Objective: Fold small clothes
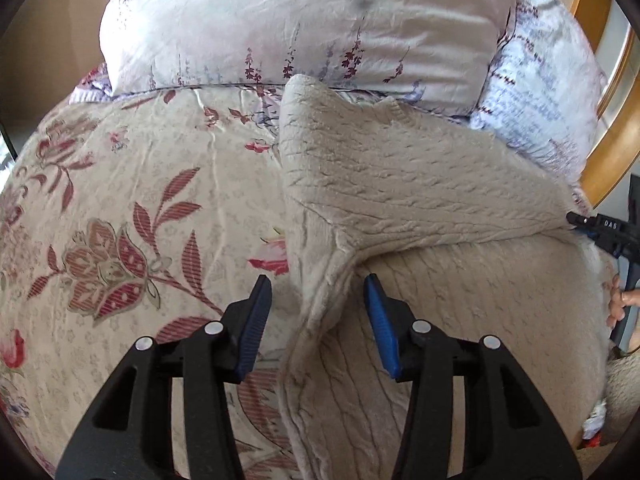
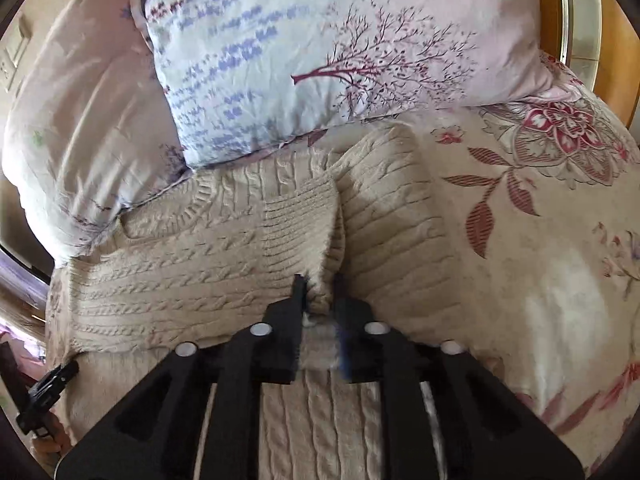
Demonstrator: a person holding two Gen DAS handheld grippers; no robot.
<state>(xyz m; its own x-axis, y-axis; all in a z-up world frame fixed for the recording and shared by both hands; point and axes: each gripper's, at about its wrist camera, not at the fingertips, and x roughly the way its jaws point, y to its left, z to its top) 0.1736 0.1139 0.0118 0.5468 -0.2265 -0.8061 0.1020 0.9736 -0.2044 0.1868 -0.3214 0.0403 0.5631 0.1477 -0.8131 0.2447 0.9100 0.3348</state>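
Left wrist view: my left tongs [image 1: 318, 322] stand spread, blue pads well apart, with a raised ridge of the cream cable-knit sweater [image 1: 420, 184] running between them; neither pad presses on it. The sweater lies on the bed, over the flowered bedspread [image 1: 120, 220], its far edge against the pillows [image 1: 280, 20]. At the right edge of this view, my right tongs [image 1: 600, 228] meet the sweater's fold (only their dark tip shows here), and some of my fingers [image 1: 618, 300] appear below them.

Right wrist view: my right tongs [image 2: 318, 296] are nearly together and pinch a bunched bit of the sweater's ribbed cuff [image 2: 300, 220], the knit gathered between the pads. This view alone shows that pinch, the sleeve laid across the sweater's front, and the tree-printed pillow [image 2: 360, 60]. My left tongs [image 2: 48, 396] show at the lower left edge, their gap not readable from here.
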